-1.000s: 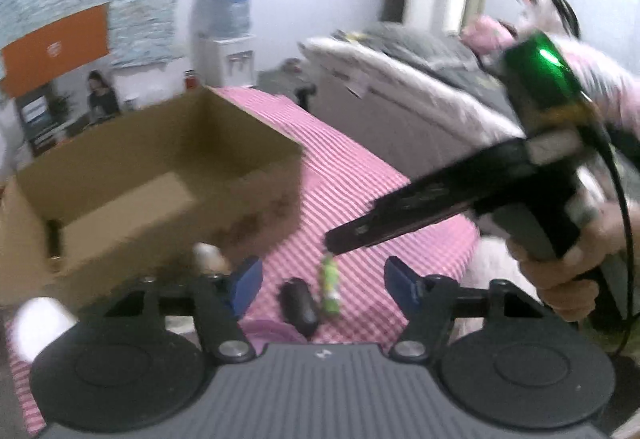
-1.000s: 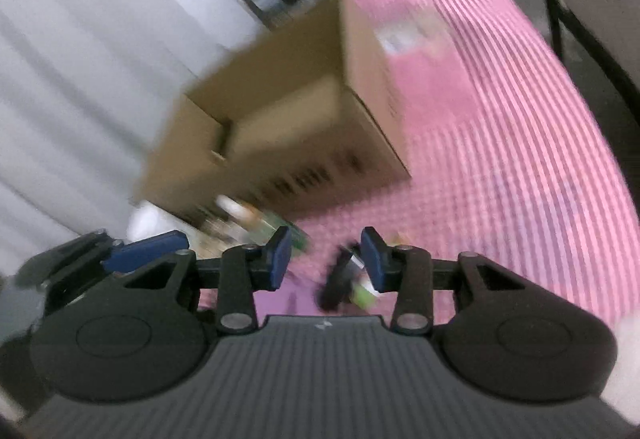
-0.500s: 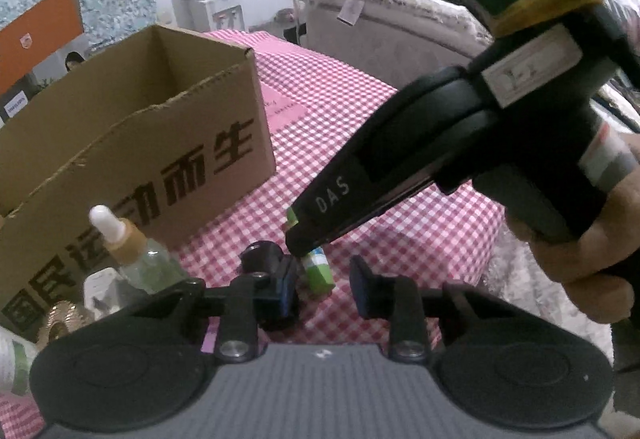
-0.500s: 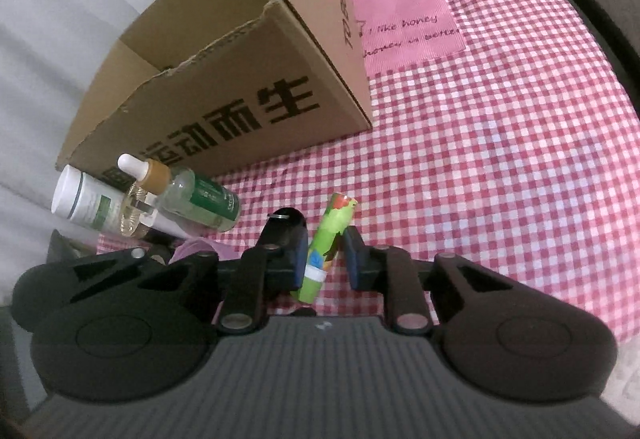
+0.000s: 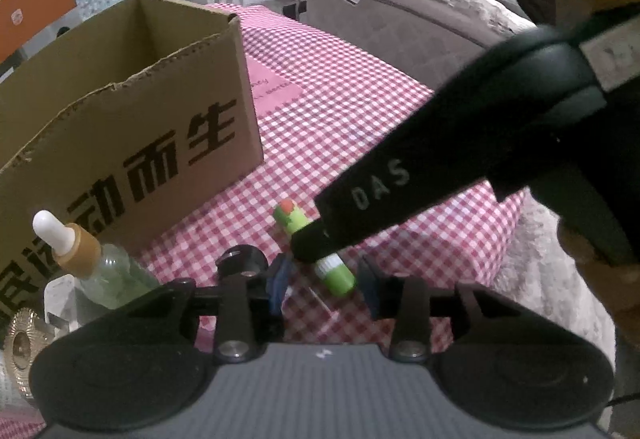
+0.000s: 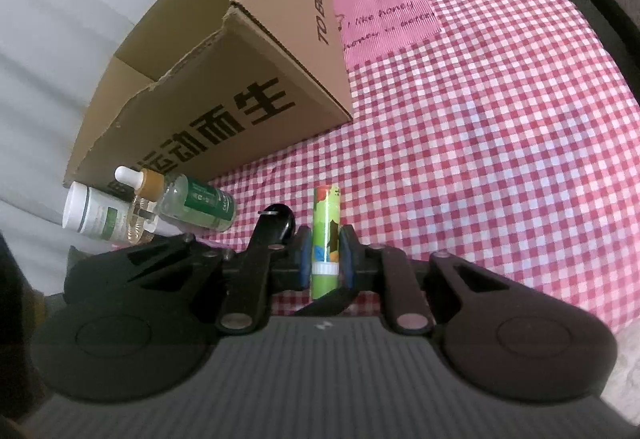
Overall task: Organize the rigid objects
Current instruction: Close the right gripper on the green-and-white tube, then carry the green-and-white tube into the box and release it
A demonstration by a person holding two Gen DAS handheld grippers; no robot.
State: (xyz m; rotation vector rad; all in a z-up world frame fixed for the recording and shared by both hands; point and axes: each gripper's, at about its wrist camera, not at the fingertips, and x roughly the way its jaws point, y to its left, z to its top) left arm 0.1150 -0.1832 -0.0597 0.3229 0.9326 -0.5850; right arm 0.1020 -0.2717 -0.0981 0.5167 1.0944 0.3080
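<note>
A green glue stick (image 6: 326, 231) lies on the pink checked cloth, and my right gripper (image 6: 325, 259) is shut on it near its white band. It also shows in the left wrist view (image 5: 316, 251), under the black right gripper body (image 5: 440, 163). My left gripper (image 5: 324, 289) is open and empty just in front of the stick. A small black object (image 6: 276, 227) lies left of the stick; in the left wrist view it (image 5: 242, 259) is beside my left finger. An open cardboard box (image 6: 224, 79) stands behind.
A dropper bottle (image 6: 180, 195), a white tube (image 6: 96, 213) and a clear bottle lie left of the box front. A gold round item (image 5: 20, 339) sits at the left wrist view's left edge. A grey sofa (image 5: 400, 11) stands beyond the table.
My right gripper has closed its jaws onto the glue stick. My left gripper has opened a little and shifted slightly nearer the stick.
</note>
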